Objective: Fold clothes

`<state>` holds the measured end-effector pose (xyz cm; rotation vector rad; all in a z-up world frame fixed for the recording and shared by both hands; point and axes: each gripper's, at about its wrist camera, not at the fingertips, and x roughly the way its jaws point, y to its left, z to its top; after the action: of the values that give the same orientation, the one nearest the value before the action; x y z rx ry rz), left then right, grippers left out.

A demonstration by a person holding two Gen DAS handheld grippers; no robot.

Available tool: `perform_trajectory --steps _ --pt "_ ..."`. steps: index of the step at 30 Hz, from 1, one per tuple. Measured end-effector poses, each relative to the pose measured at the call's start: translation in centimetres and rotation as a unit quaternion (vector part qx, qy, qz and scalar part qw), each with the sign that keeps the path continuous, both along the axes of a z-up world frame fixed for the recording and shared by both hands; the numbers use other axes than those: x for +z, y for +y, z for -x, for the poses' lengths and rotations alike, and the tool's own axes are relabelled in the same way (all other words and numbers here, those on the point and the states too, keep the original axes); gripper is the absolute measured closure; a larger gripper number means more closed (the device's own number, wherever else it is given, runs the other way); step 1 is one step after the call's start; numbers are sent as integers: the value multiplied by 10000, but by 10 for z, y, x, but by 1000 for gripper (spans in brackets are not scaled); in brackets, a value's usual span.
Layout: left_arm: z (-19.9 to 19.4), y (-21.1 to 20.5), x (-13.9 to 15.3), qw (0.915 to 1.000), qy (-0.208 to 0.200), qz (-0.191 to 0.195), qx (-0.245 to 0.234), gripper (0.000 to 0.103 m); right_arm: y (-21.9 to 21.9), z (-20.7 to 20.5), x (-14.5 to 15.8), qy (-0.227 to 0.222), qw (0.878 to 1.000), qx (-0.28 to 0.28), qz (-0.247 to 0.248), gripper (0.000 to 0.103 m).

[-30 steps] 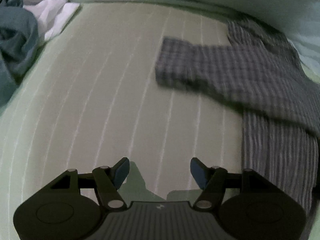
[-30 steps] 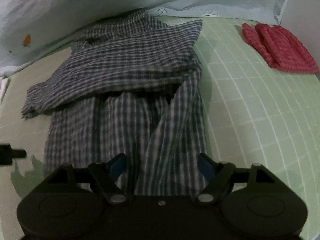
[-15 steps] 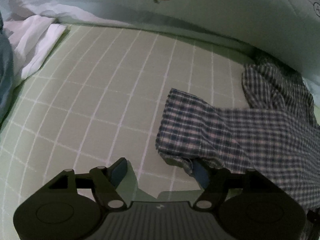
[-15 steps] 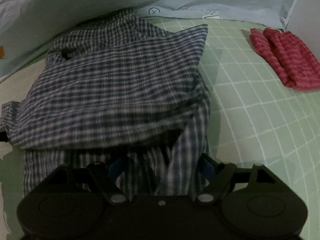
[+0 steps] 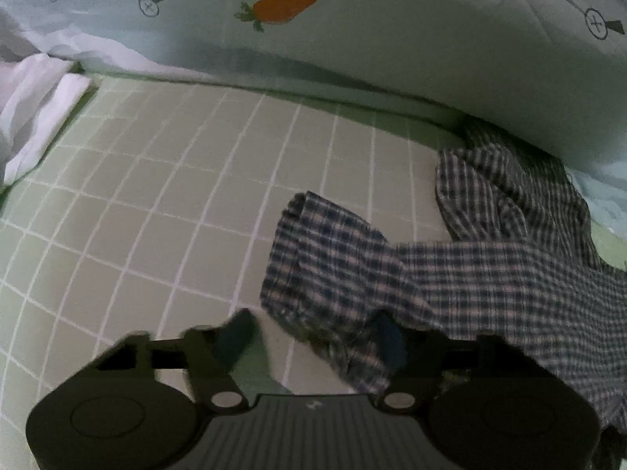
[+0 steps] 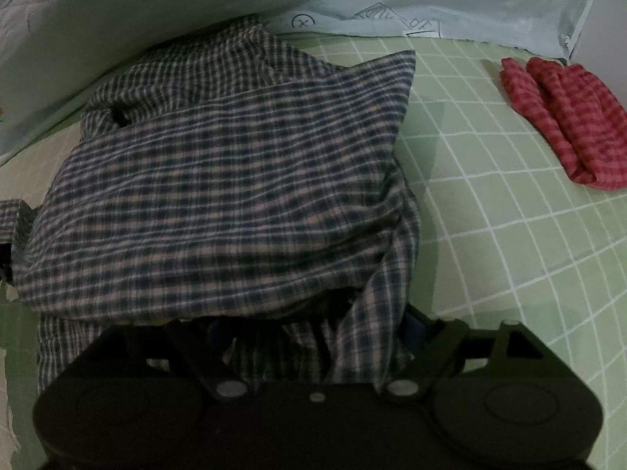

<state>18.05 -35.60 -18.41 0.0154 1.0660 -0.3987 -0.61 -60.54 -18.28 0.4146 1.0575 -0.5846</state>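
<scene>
Two tools are seen above a bed that is covered by a light green sheet (image 5: 164, 203) with a grid of white lines. The blue checked shirt (image 6: 219, 180) is spread on this sheet, close to the pale bedding with carrot prints (image 5: 352, 39) that rises along the far edge. One sleeve (image 5: 329, 258) of the shirt is stretched out to the side over the grid.

The left tool (image 5: 313, 338) is held low over the sheet, its fingers spread wide; the end of the sleeve lies between them and over the right finger, but nothing is pinched. The right tool (image 6: 317, 333) is placed at the near part of the shirt, its fingers also wide apart, with loose folds of cloth gathered between and over them.

A folded red checked garment (image 6: 564, 117) is laid on the sheet, well apart from the shirt. White cloth (image 5: 35, 109) is piled at the far left edge of the bed. The light is dim.
</scene>
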Motion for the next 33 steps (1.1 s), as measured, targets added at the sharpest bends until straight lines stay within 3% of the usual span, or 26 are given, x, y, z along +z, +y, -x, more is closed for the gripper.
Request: perform_trajectory --steps 2,4,11,14,17,19,20,22,24,28,33 --pt "-3 1 -1 9998 67 122 133 78 -2 3 4 -89 9999 11 -51 18" --pt "-4 4 -1 9993 109 208 282 82 -6 8 12 -276 9995 -33 -139 18" --pt "-2 10 -1 9987 99 312 402 84 -29 25 55 -1376 9900 -242 -176 17" --pt "-1 8 -1 9986 69 297 434 84 -43 16 55 -1533 9879 -230 -49 17" --pt "-1 8 -1 9984 58 307 462 84 -53 -3 44 -1392 9902 -24 126 33" --pt "-1 10 -1 9983 65 328 477 85 -56 -16 34 -1206 9924 143 213 54" --pt "-1 10 -1 9982 71 339 483 85 -57 -20 29 -1137 9932 165 187 58" --pt "-2 11 -1 9982 78 337 497 88 -59 -26 20 -1003 9947 199 124 84" --pt "-2 13 -1 9979 108 342 543 90 -59 -27 16 -1015 9946 180 116 99" --pt "0 22 10 9966 28 492 662 94 -51 -17 36 -1395 9890 209 451 101" --pt "11 34 48 9928 -361 837 773 95 -44 -1 80 -2067 9758 249 676 102"
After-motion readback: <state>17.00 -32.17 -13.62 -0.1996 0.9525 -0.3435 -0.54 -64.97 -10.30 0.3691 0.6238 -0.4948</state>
